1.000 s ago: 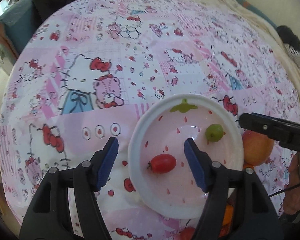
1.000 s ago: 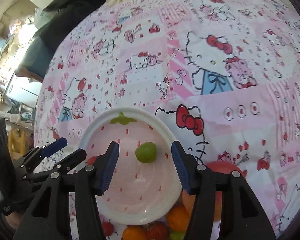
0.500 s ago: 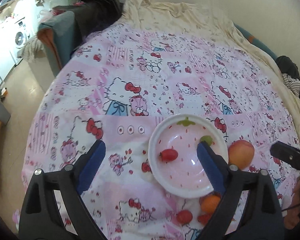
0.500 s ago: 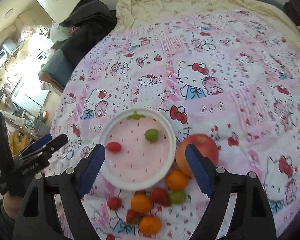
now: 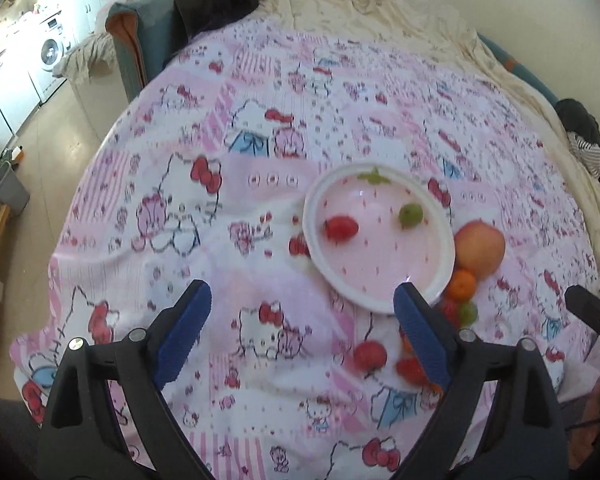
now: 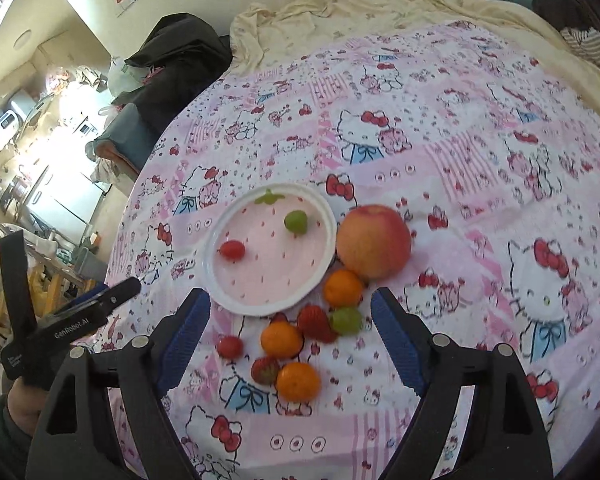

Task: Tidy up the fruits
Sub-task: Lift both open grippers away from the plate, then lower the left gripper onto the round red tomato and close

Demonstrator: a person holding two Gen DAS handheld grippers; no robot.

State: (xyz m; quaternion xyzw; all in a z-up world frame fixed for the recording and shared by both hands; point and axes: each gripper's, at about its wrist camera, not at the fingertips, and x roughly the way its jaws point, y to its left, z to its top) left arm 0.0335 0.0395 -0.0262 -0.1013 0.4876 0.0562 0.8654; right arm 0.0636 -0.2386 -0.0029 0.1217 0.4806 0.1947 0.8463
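Observation:
A white plate (image 6: 220,280) with a pink strawberry print lies on the Hello Kitty cloth; it also shows in the left wrist view (image 5: 314,252). On it lie a red cherry tomato (image 6: 233,249) and a green grape (image 6: 296,222). A large apple (image 6: 373,242) sits right of the plate. Tangerines (image 6: 343,288), strawberries (image 6: 315,322), a green grape (image 6: 346,319) and a small tomato (image 6: 229,347) lie in front of the plate. My right gripper (image 6: 290,338) is open and empty above this pile. My left gripper (image 5: 300,336) is open and empty, left of the fruit.
The pink cloth (image 6: 480,168) covers a bed with a cream sheet (image 6: 360,4) behind. Dark clothes (image 6: 172,60) and a blue chair (image 5: 140,48) stand at the far left edge. Floor and kitchen units (image 5: 20,80) lie beyond the left edge.
Both grippers have pulled back and up from the plate, so more of the bed and the loose fruit pile shows. Both stay open and empty. The fruits have not moved.

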